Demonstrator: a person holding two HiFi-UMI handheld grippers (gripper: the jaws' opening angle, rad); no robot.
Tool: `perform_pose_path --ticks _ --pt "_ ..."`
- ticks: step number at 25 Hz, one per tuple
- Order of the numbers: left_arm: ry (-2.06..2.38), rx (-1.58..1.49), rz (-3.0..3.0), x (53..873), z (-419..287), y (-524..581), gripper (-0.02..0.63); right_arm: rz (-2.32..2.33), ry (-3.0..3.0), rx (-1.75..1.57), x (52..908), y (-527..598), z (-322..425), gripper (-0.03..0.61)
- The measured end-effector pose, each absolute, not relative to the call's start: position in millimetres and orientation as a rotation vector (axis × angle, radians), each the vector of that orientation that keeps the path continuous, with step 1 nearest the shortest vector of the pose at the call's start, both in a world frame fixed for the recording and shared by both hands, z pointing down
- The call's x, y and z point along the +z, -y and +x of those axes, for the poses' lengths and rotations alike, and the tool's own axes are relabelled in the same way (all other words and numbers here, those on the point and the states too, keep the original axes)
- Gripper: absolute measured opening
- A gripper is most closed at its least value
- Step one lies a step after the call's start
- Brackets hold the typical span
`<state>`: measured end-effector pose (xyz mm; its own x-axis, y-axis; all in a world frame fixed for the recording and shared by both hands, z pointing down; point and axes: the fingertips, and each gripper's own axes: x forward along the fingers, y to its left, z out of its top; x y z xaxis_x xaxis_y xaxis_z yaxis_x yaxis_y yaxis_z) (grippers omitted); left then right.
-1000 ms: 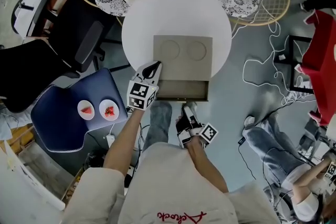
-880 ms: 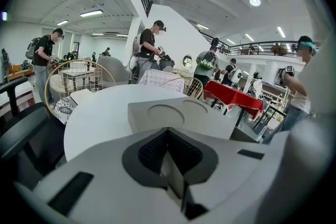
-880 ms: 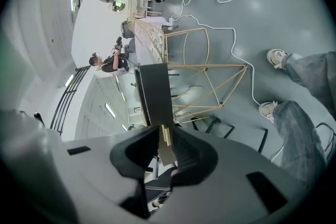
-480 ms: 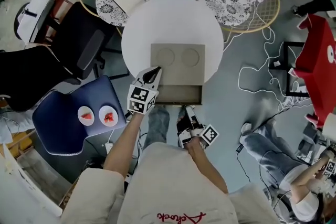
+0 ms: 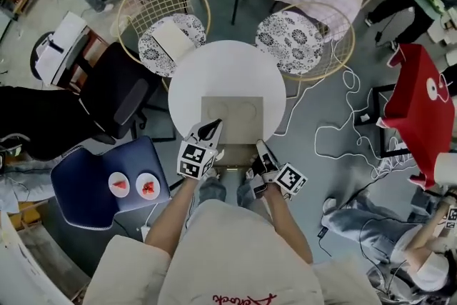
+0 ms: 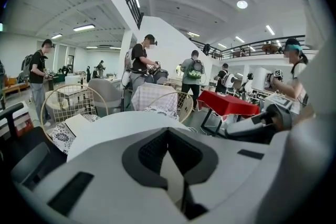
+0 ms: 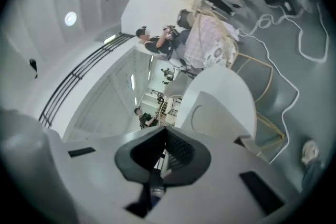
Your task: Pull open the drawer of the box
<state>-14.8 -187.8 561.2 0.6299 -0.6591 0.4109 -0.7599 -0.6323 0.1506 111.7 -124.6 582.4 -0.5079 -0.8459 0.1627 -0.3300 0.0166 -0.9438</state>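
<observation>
Moved: left gripper (image 5: pixel 213 126) and right gripper (image 5: pixel 259 146) now flank the drawer (image 5: pixel 235 155); a second ago the right one hung below it.
Desk (image 5: pixel 193 82): round and white, carrying the box (image 5: pixel 232 111).
Drawer: pulled out toward the person, its corners hidden behind the grippers.
Views: the right gripper view, rolled sideways, shows the box top's round recess. The left gripper view shows only desk.
Grippers: both clenched and empty, left at the drawer's left corner, right just beside its right.

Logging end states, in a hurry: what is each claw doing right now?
Left claw: closed, holding nothing.
Right claw: closed, holding nothing.
</observation>
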Motion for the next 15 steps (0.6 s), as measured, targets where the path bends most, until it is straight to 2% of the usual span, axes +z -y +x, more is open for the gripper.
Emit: perform_pose_path --ticks 10,15 --pt "1.174 0.41 2.589 511.4 12.8 178.0 0.012 -1.354 -2.597 -1.06 506.0 177.6 96.3 0.017" --pt "1.195 0.391 2.64 487.6 28.2 174.5 0.012 -1.422 -2.894 -0.675 477.4 183.6 89.3 0.017"
